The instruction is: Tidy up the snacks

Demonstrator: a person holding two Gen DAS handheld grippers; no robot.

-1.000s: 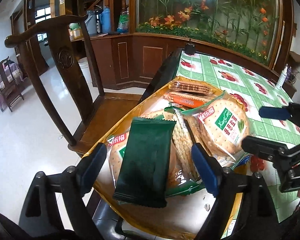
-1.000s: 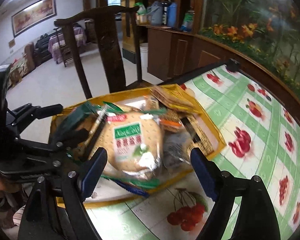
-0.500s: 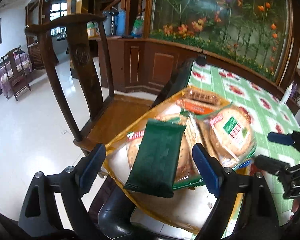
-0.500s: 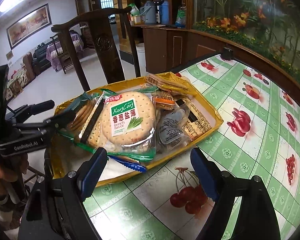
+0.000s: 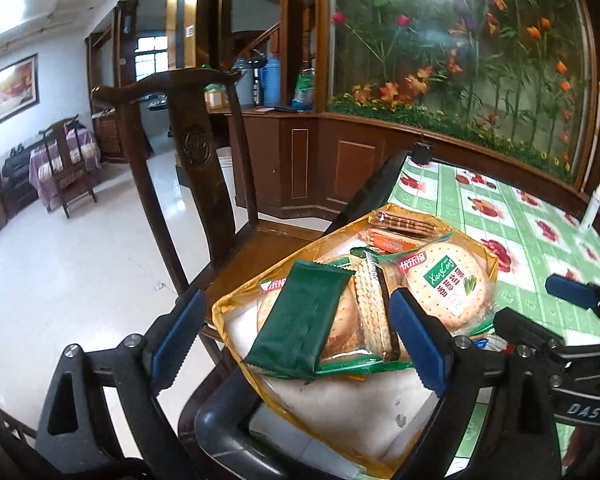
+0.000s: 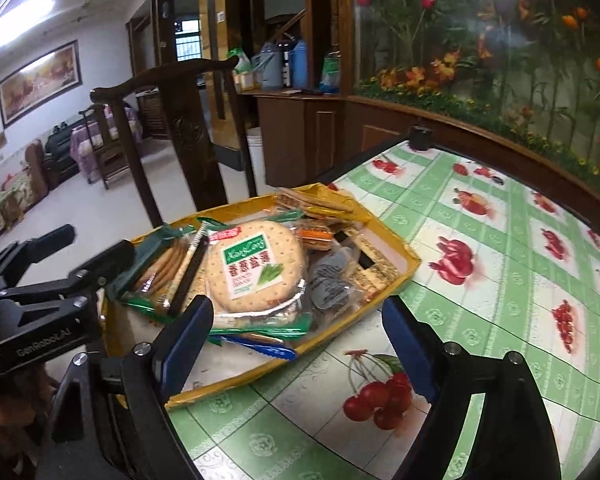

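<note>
your left gripper (image 5: 296,344) and right gripper (image 6: 300,344), jaws apart and empty, hover over the yellow tray (image 6: 396,276) (at the table's corner) heaped with cracker packets (image 6: 256,266); sorting looks barely begun.

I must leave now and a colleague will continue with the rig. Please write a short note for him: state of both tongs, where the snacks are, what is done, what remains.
Left tongs: open, empty, above the near end of the tray, over the dark green packet.
Right tongs: open, empty, at the tray's table-side edge.
Snacks: all piled in the yellow tray at the edge of the cherry-pattern table. The round XiangCong cracker pack lies on top in the middle; the green packet rests tilted on other crackers.
Done: nothing sorted that I can see; no snack lies outside the tray.
Left: pick and arrange the packs, perhaps the green packet first.
</note>
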